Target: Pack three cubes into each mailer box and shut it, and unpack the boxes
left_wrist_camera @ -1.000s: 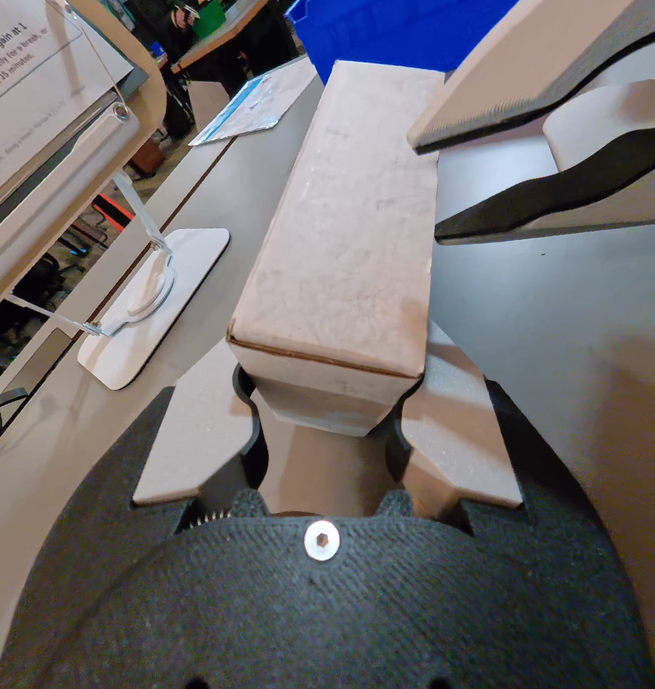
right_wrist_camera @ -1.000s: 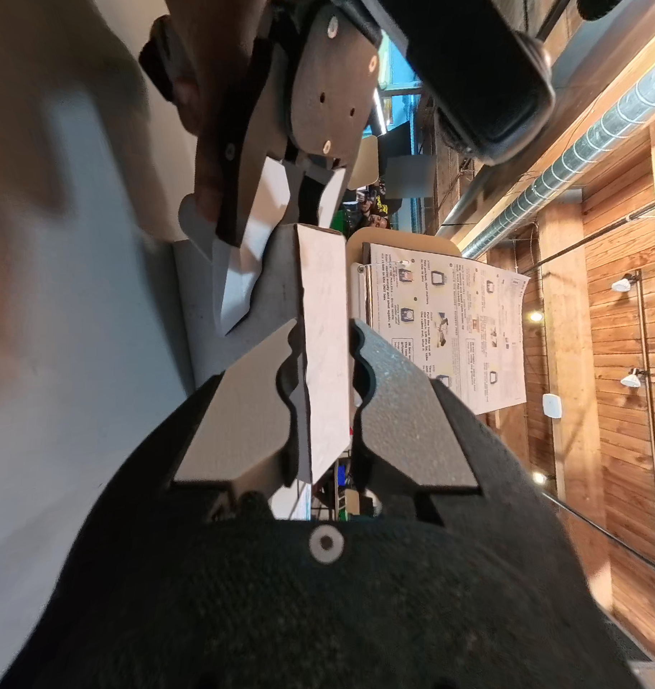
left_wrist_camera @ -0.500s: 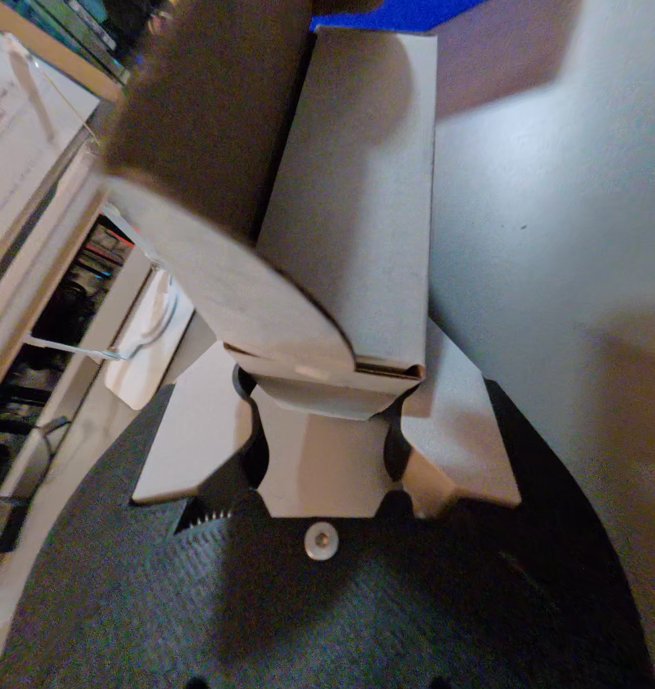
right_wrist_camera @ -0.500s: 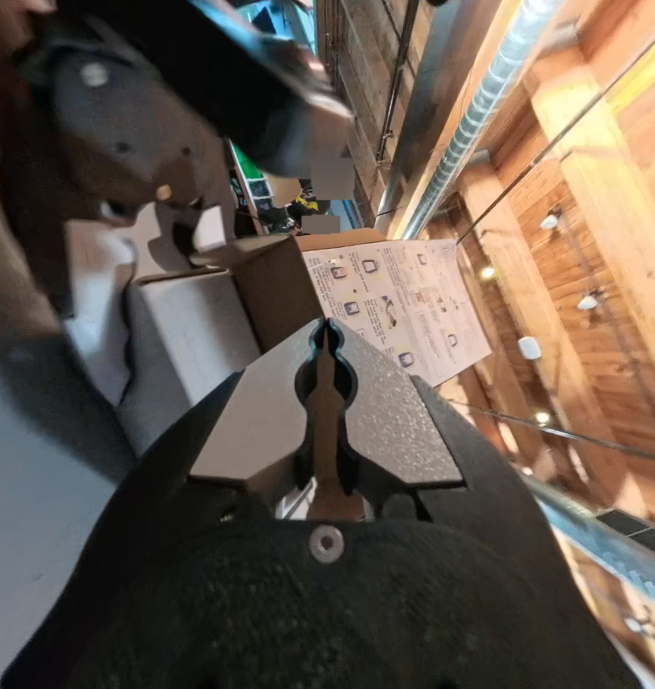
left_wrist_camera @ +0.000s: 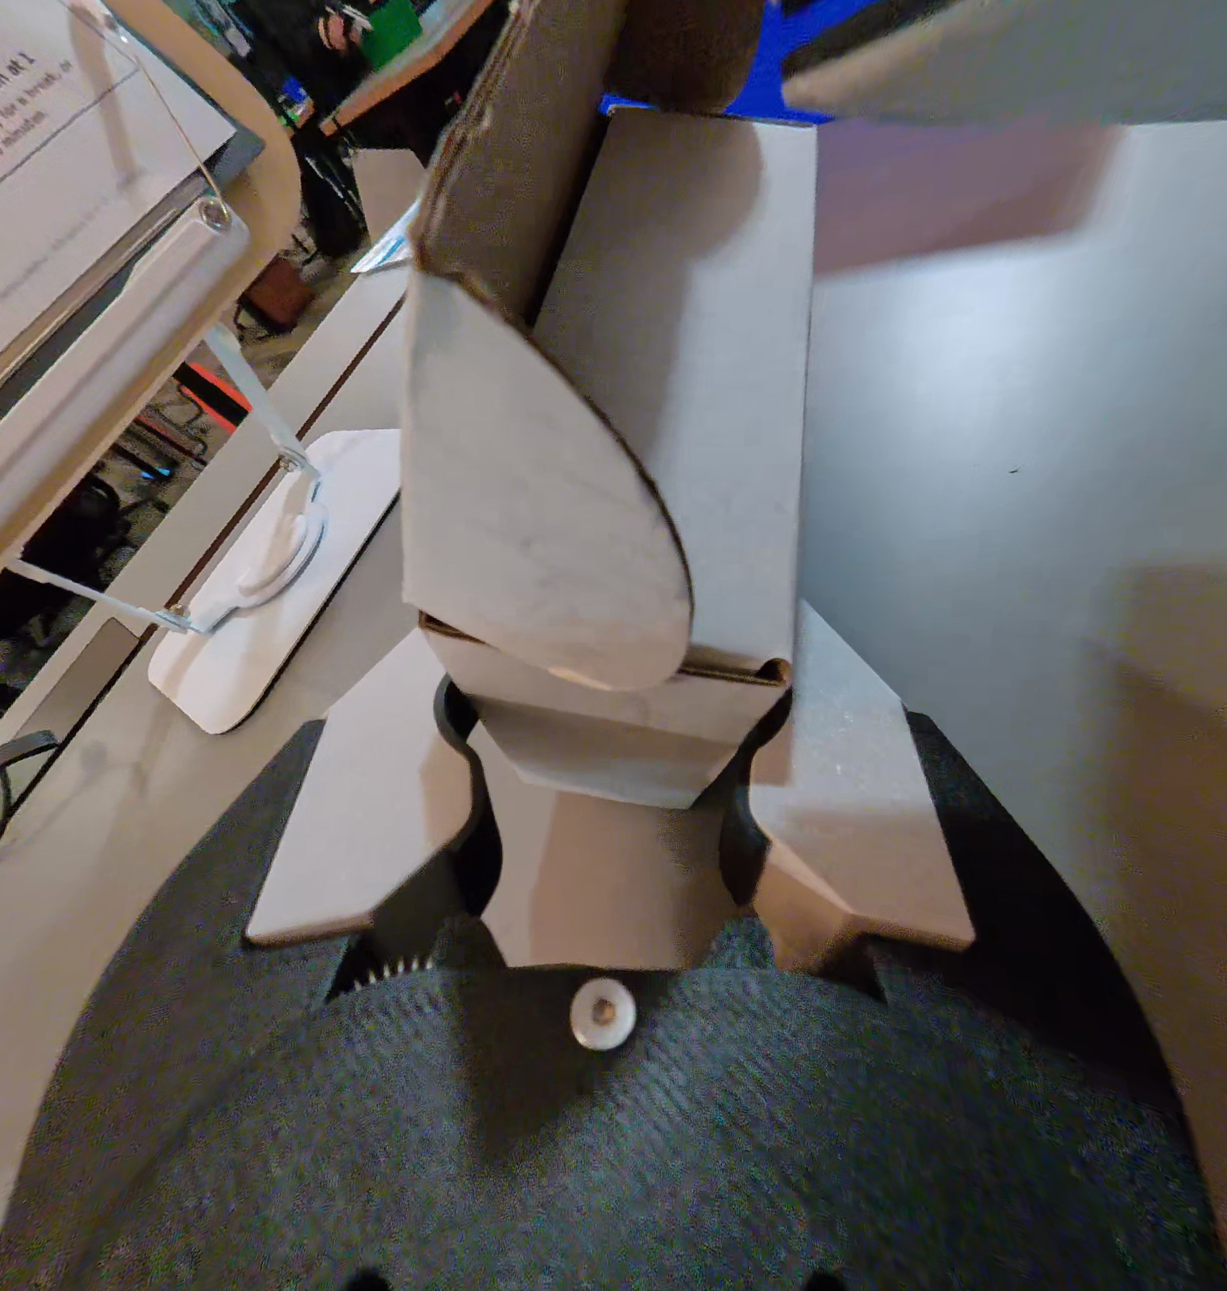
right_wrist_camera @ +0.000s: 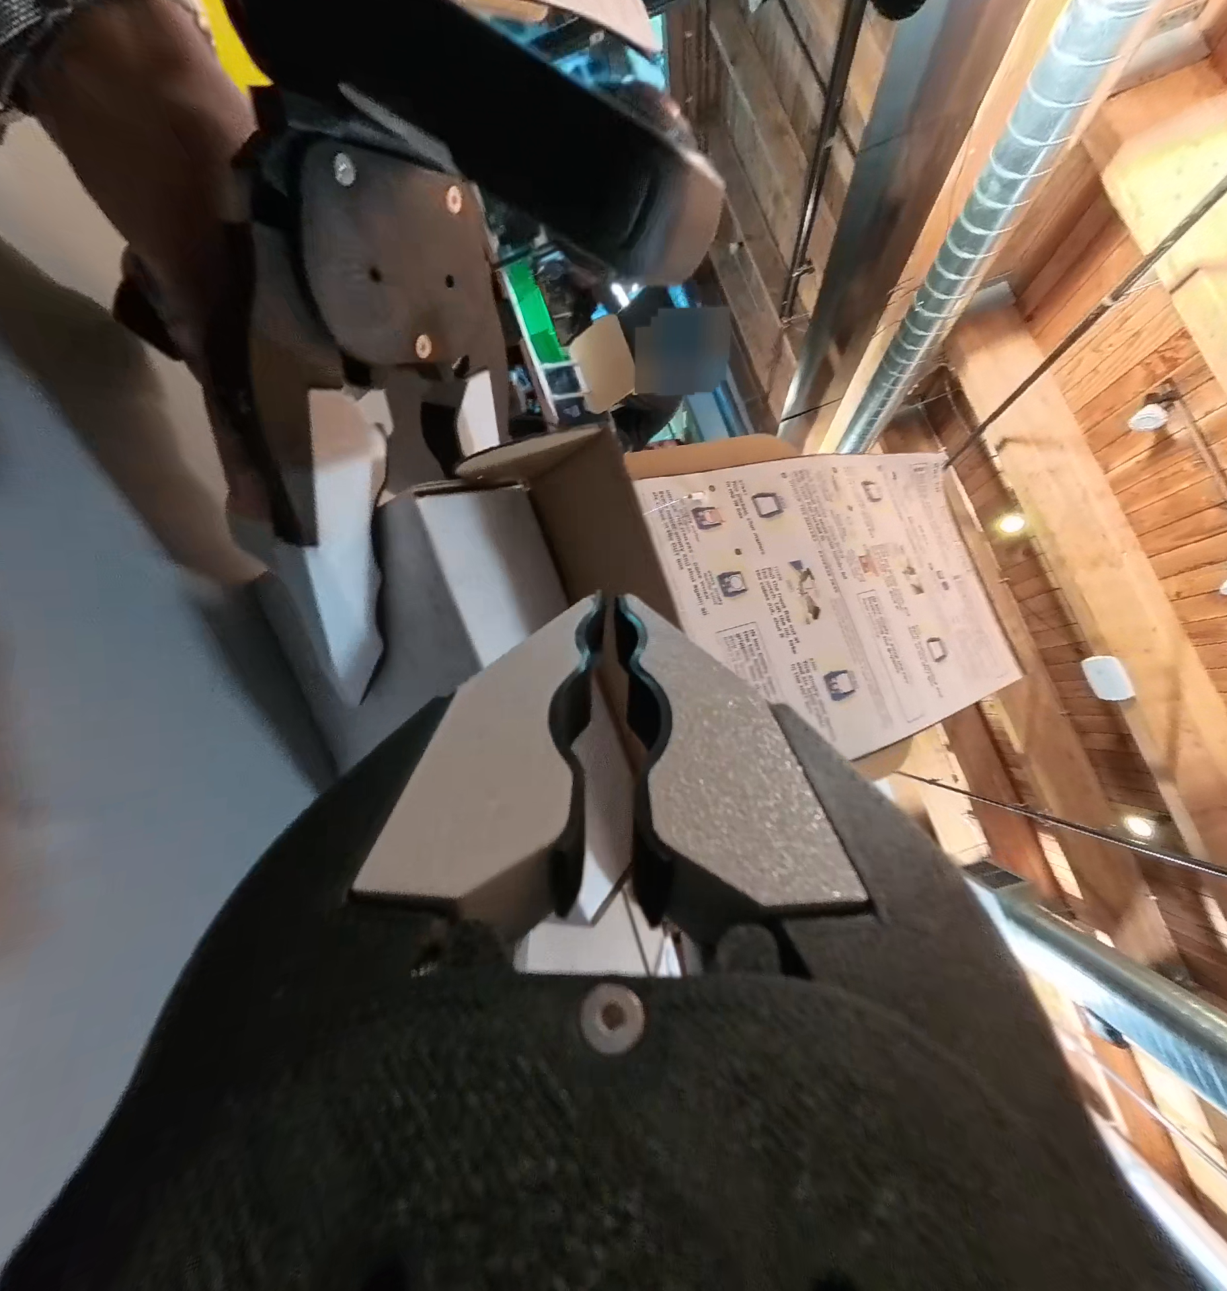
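My left gripper [left_wrist_camera: 617, 705] is shut on the near end of a long white mailer box [left_wrist_camera: 701, 349] that lies on the grey table [left_wrist_camera: 1015, 489]. The box's lid [left_wrist_camera: 512, 174] stands raised, its brown inside showing, and its rounded side flap [left_wrist_camera: 526, 524] hangs over the box's near end. My right gripper [right_wrist_camera: 607, 608] is shut on the thin edge of that lid [right_wrist_camera: 596, 517] and holds it up over the box [right_wrist_camera: 484, 559]. The right wrist view also shows my left gripper [right_wrist_camera: 415, 461] at the box's far end. What is inside the box is hidden.
A printed instruction sheet on a stand [left_wrist_camera: 72, 174] with a white base [left_wrist_camera: 261, 580] stands left of the box; the sheet also shows in the right wrist view [right_wrist_camera: 841, 594]. A blue bin [left_wrist_camera: 771, 70] sits behind the box. A person's sleeve [right_wrist_camera: 142, 174] is by the left gripper. Left tips to right tips: about 11 cm.
The box was closed a second ago, with my right gripper's fingers apart around the lid's flap. The right gripper shut on the flap and swung the lid up. My left gripper kept its hold.
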Available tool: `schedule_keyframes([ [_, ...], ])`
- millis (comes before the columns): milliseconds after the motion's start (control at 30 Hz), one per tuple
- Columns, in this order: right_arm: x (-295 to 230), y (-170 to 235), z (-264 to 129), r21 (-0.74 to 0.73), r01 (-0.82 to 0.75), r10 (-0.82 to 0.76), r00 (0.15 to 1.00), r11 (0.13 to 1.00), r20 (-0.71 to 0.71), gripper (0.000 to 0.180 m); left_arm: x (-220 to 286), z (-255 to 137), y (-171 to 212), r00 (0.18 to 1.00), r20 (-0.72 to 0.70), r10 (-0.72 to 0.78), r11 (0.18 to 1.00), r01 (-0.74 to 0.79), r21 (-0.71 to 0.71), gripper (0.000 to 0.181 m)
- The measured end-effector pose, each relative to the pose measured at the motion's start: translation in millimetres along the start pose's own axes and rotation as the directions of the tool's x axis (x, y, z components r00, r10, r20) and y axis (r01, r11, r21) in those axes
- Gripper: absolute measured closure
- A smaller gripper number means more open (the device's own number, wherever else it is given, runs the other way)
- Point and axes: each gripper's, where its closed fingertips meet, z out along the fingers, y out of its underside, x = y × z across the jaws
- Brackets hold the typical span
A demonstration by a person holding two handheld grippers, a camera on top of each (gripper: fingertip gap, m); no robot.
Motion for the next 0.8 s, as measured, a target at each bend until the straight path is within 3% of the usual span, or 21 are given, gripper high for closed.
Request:
schedule_keyframes([
  [100,-8,11,4,-0.043,-0.081,0.083,0.995,0.996,0.047,0.177,-4,-1,2,1.0,-0.007,-0.025,1.0,0.025,0.009,0.102],
  [167,-12,25,9,-0.113,-0.231,0.241,0.967,0.966,0.083,0.171,-1,-3,1,1.0,-0.012,0.022,0.999,-0.022,0.031,0.103],
  [267,-13,34,12,-0.17,-0.51,0.53,0.841,0.843,0.108,0.163,2,-3,0,0.99,0.02,0.138,0.99,-0.138,0.031,0.103],
  [367,-10,35,11,-0.184,-0.661,0.684,0.719,0.728,0.124,0.173,3,-4,0,0.977,0.043,0.209,0.977,-0.211,0.035,0.103],
  [433,-9,36,11,-0.194,-0.704,0.728,0.674,0.684,0.121,0.175,4,-5,0,0.976,0.033,0.217,0.975,-0.218,0.051,0.103],
  [600,-11,43,12,-0.226,-0.727,0.757,0.646,0.649,0.097,0.156,14,-16,-9,0.981,-0.054,0.185,0.972,-0.174,0.157,0.103],
  [800,-12,49,12,-0.25,-0.752,0.788,0.609,0.609,0.088,0.156,19,-37,-34,0.982,-0.179,0.053,0.961,-0.001,0.278,0.104],
])
